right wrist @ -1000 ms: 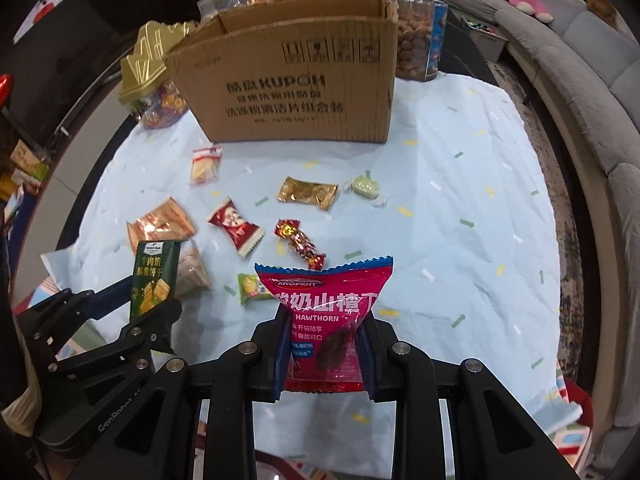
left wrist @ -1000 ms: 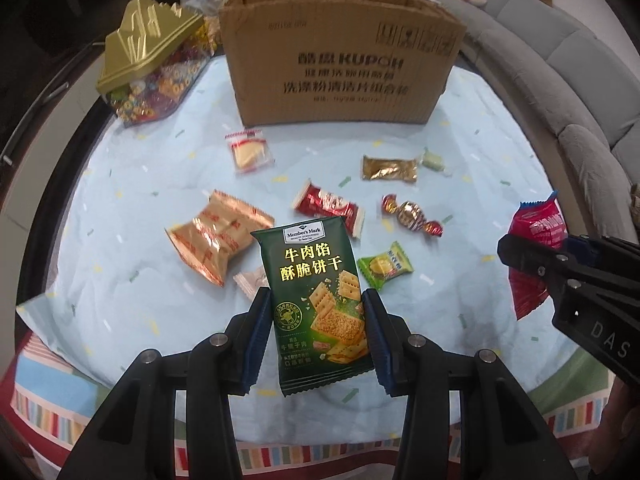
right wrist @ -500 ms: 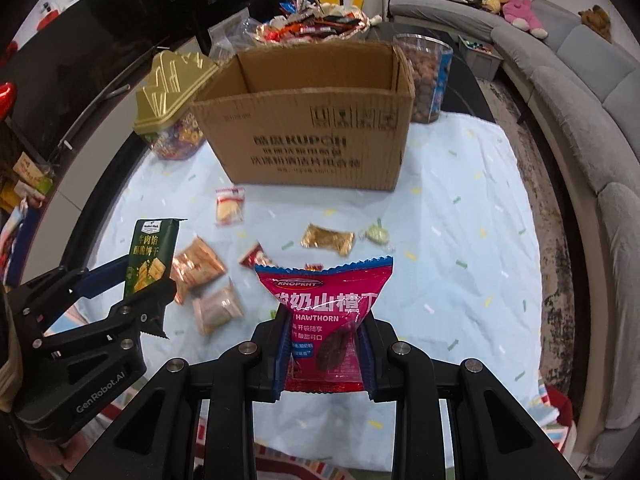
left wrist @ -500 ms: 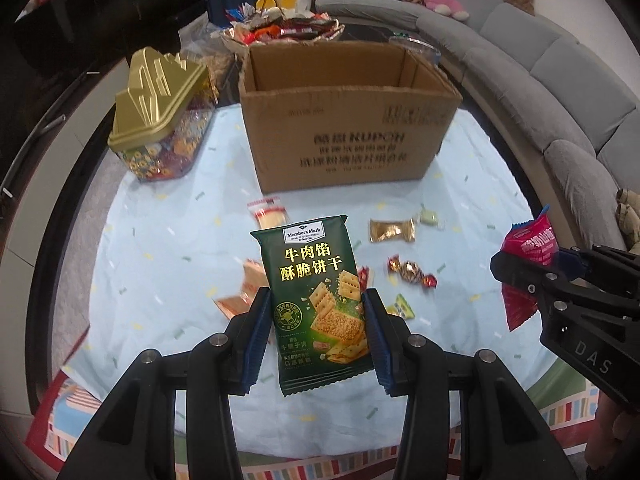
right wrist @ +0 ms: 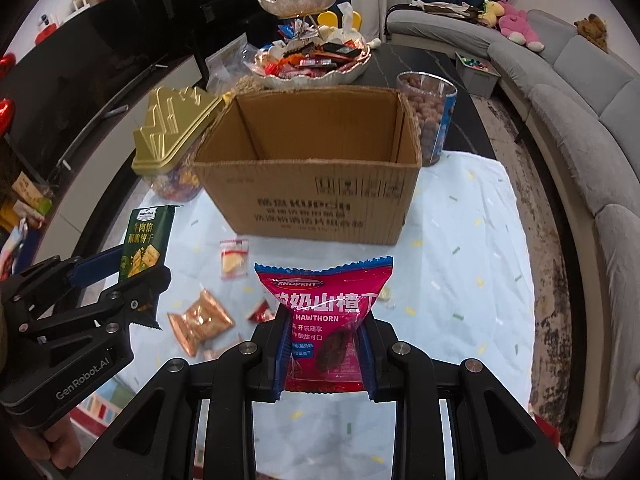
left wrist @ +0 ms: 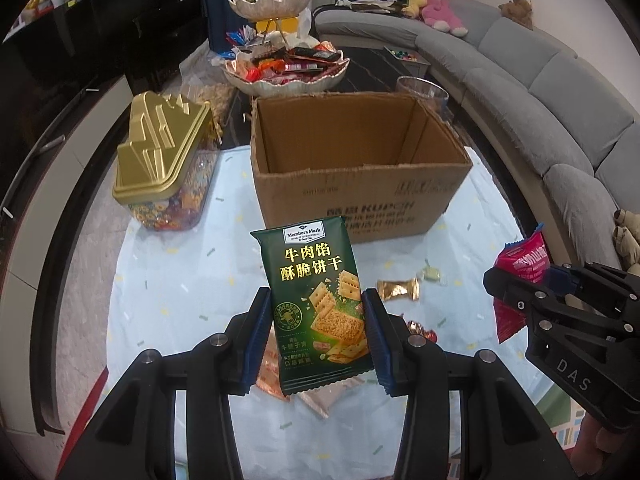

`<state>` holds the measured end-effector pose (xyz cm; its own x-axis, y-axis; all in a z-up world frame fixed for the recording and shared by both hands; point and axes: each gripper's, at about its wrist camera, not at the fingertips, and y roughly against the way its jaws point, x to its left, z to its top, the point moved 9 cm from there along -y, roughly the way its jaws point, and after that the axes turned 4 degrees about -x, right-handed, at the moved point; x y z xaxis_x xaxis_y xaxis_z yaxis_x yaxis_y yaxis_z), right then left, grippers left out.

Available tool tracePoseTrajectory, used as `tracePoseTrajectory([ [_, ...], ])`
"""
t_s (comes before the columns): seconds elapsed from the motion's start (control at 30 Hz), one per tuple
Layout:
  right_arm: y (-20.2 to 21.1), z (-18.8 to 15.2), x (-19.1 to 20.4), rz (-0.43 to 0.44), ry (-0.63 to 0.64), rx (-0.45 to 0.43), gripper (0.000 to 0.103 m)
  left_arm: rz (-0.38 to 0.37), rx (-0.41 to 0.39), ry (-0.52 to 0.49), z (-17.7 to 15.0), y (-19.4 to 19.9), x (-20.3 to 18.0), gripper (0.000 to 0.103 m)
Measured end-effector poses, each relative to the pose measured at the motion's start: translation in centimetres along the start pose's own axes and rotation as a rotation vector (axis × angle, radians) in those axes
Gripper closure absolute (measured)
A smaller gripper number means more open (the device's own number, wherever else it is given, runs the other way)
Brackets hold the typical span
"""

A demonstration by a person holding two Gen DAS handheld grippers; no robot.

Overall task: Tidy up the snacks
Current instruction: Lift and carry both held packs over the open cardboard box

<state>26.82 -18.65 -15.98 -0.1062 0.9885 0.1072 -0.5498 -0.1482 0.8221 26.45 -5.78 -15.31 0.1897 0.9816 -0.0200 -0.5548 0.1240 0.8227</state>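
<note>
Here my left tongs (left wrist: pixel 316 340) pinch the green cracker packet (left wrist: pixel 318 308) upright above the bench (left wrist: pixel 160 280), closed on its lower half. My right tongs (right wrist: pixel 326 354) clamp the red hawthorn bag (right wrist: pixel 326 320) likewise. The open cardboard box (left wrist: pixel 360 168) stands at twelve o'clock, loose snacks scattered before it, a gold-lidded jar (left wrist: pixel 160 160) at ten.

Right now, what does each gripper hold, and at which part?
Left gripper clamps the green cracker packet by its lower side edges. Right gripper clamps the red hawthorn packet at its lower half.
</note>
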Motion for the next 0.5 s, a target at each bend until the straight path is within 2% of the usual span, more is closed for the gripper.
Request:
tracePoseTrajectory([
  [0.5,0.1,6.3,-0.4,-0.03,-0.001,-0.08,0.073,0.012,-0.045,0.027,5.7,-0.9,1.3,0.058],
])
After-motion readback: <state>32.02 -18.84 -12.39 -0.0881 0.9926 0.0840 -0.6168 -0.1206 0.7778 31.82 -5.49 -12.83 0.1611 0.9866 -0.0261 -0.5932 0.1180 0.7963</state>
